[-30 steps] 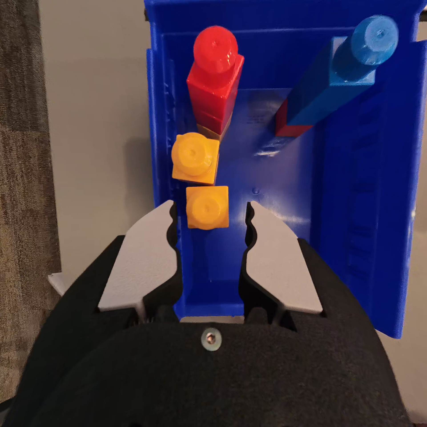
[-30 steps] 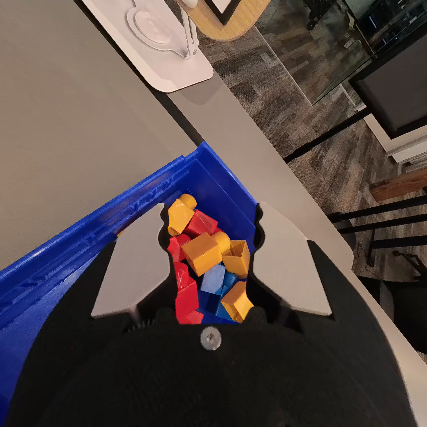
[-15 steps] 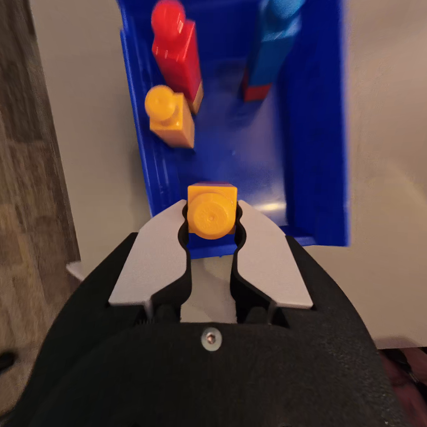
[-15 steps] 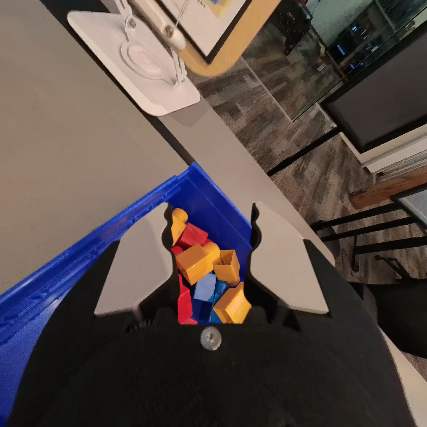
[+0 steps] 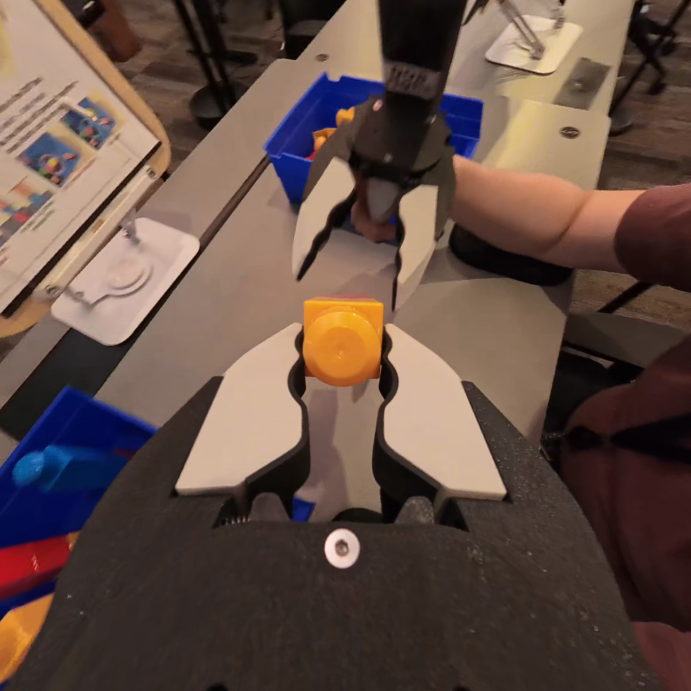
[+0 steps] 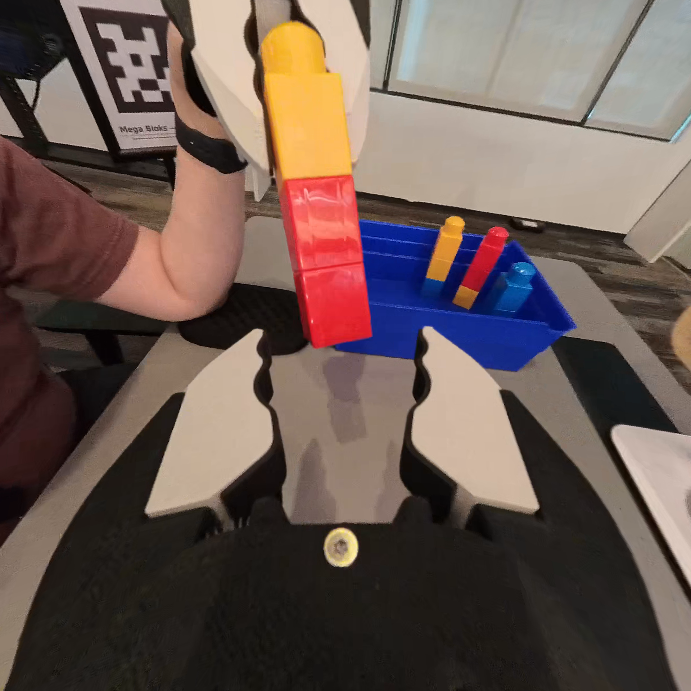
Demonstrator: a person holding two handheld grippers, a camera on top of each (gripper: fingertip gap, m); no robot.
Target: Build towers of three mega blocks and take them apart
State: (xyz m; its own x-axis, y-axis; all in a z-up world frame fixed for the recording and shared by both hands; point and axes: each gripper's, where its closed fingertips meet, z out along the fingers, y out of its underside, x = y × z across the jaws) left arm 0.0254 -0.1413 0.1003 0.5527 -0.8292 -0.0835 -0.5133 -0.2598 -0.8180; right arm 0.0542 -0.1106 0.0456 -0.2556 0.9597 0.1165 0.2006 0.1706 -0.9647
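Observation:
My left gripper (image 5: 342, 329) is shut on the yellow top block (image 5: 342, 342) of a tower, both pads pressed on its sides. The right wrist view shows this tower (image 6: 321, 209) whole: one yellow block over two red ones, hanging tilted in the air from the left gripper's fingers (image 6: 232, 93). My right gripper (image 6: 342, 336) is open and empty just below and in front of the tower's red bottom block (image 6: 336, 303). It also shows in the left wrist view (image 5: 347, 291), facing me with its jaws spread wide.
A blue bin (image 6: 467, 336) behind the tower holds three standing towers: yellow over blue (image 6: 445, 254), red on yellow (image 6: 482, 265), all blue (image 6: 514, 288). A second blue bin (image 5: 291, 157) holds loose blocks. White stand bases (image 5: 123, 276) and a person's arm (image 5: 523, 217) are nearby. One gripper's finger ends stand about 8 cm off the other's.
My left gripper closed on the tower's yellow top block, lifted the tower out of the bin and swung toward the right gripper. My right gripper left the loose-block bin, turned to face the tower and opened wider.

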